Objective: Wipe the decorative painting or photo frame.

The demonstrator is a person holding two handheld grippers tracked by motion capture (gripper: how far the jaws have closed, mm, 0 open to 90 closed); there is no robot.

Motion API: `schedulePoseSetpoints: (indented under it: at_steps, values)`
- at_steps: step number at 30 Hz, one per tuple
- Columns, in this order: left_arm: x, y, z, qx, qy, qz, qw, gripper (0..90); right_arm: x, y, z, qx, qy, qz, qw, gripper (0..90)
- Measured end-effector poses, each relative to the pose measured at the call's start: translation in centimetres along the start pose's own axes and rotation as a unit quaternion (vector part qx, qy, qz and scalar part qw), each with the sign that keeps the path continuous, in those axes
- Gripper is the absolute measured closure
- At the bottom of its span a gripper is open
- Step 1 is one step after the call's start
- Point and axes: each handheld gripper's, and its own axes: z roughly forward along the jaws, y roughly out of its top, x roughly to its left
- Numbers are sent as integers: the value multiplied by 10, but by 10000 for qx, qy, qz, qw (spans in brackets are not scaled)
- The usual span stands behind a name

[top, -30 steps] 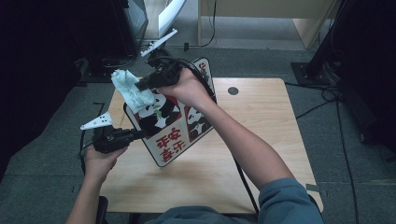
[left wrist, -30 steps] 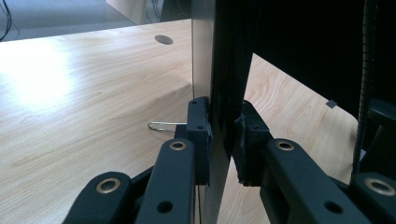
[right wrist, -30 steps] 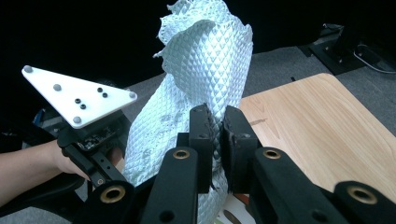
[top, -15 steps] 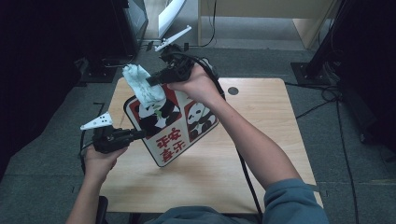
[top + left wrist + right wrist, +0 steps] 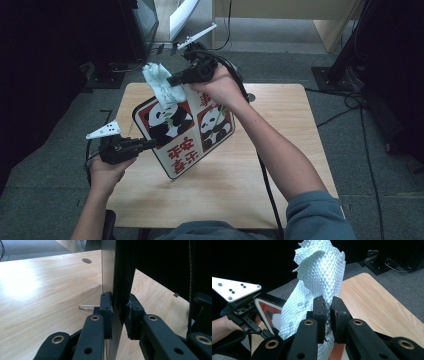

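a: left side? 
b: left gripper [image 5: 145,144] clamped on the lower left edge of the panda sign [image 5: 186,131], holding it tilted above the table [image 5: 280,165].
a: and right?
b: right gripper [image 5: 173,79] pinched tight on a white cloth [image 5: 159,82], pressed against the sign's top corner at the far edge.

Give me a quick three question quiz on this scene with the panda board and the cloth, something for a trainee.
1. True or false: the board lies flat on the table.
2. What does the right gripper hold?
A. a cloth
B. a sponge
C. nothing
3. Which gripper clamps the board's edge?

Key:
1. False; it is held tilted.
2. A, the cloth.
3. The left gripper.
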Motion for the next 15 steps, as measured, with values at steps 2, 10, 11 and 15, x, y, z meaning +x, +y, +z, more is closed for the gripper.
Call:
schedulePoseSetpoints:
  at_steps: [2,10,11,15]
  values:
    - [0,0,0,4,-7,10,10000,791,-3,0,-2,-18,-27,22,10000,834]
    - [0,0,0,1,-3,11,10000,790,-10,-2,-6,-50,-86,79,9999,833]
    - [0,0,0,5,-9,15,10000,790,-11,-3,-7,-59,-102,129,9998,832]
    - [0,0,0,12,4,21,10000,791,-15,-4,-8,-84,-109,161,9998,832]
